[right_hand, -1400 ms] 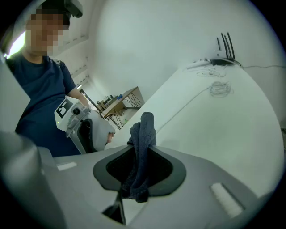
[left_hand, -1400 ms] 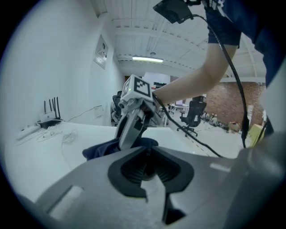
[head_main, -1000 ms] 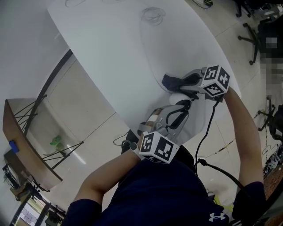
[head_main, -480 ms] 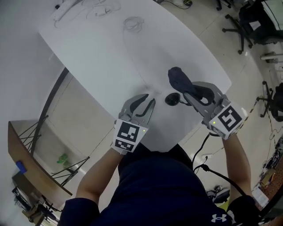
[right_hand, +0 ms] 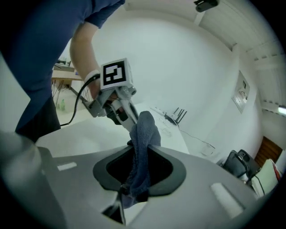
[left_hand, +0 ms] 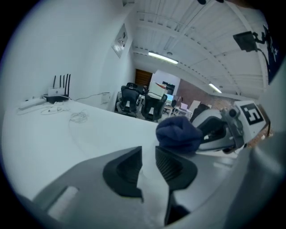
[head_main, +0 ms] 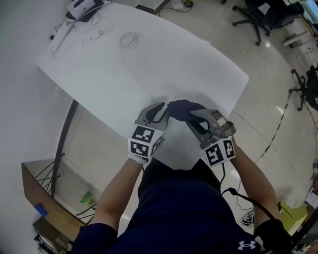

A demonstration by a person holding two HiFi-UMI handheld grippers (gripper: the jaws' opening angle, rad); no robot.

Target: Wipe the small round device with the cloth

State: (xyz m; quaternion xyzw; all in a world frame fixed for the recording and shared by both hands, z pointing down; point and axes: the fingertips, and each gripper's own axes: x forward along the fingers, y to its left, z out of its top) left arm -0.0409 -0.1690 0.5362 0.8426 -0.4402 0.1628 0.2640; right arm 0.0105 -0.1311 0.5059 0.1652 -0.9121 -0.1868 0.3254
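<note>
The dark blue cloth [head_main: 180, 108] hangs bunched from my right gripper [head_main: 195, 118], which is shut on it near the table's front edge. In the right gripper view the cloth [right_hand: 145, 129] runs up between the pads of that gripper [right_hand: 142, 150]. My left gripper [head_main: 160, 110] sits just left of the cloth, its tips almost touching it. In the left gripper view that gripper [left_hand: 148, 154] shows a narrow gap between its jaws with only bare table in it, and the cloth [left_hand: 178, 134] hangs just beyond. The small round device shows in no view; the cloth covers the spot where it lay.
The white oval table [head_main: 124, 64] carries a thin coiled cable [head_main: 130, 39] and a router [left_hand: 56, 94] at its far end. Office chairs [head_main: 253, 15] stand beyond the table. A wooden shelf [head_main: 39, 198] is on the floor at lower left.
My right gripper has swung left with the cloth until it meets the left gripper's tips. The dark round device that lay bare on the table half a second ago is now covered.
</note>
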